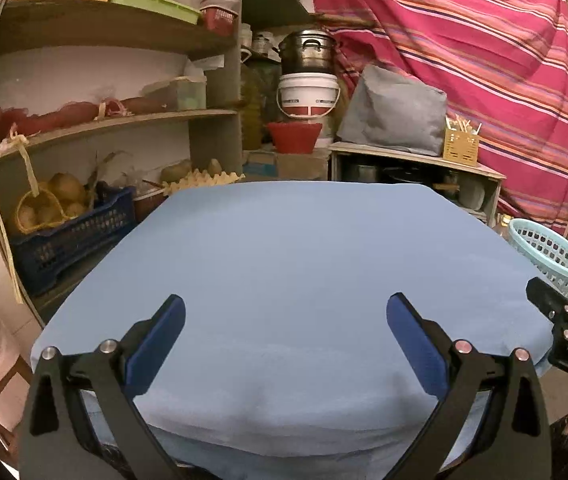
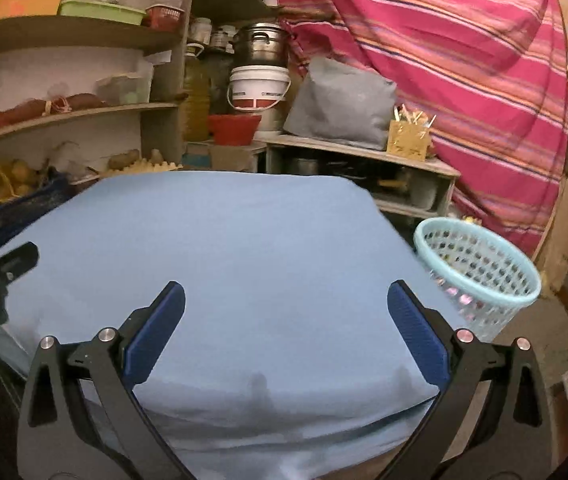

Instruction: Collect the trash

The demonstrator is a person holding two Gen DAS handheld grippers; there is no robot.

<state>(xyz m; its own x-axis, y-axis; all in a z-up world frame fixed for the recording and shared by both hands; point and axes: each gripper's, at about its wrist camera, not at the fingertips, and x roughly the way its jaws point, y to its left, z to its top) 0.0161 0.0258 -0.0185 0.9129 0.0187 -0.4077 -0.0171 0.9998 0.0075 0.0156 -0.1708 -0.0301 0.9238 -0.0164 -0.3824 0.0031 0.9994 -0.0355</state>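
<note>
A: Where is the trash, and where does it go?

B: On the table (image 1: 284, 248) with the light blue cloth I see no loose piece of trash. The pale blue basket (image 2: 479, 272) with holes stands just beside the right edge of the table, lower than the top. Through its wall some small coloured bits show, but they are blurred, so I cannot tell what they are.

A: And the grippers?

B: The left gripper (image 1: 285, 332) is wide apart, its two blue pads spread over the near part of the cloth. It holds nothing and I see no contact with the cloth. The right gripper (image 2: 285, 320) is spread just as wide, also with nothing between the pads, over the near part of the table, with the basket to its right. Each one appears at the edge of the other camera.

A: What is around?

B: At the far left stand wooden shelves (image 1: 116, 118). On the low shelf a dark blue crate (image 1: 72, 236) holds a small yellow basket with round brown things, perhaps potatoes. Behind the table a metal pot (image 1: 308, 51) sits on a white bucket (image 1: 308, 96), and under it is a red bowl (image 1: 294, 136). To the right a grey bag (image 1: 395, 114) lies on a low cabinet, beside a small yellow box with sticks. A pink striped cloth (image 1: 483, 64) hangs at the far right.
</note>
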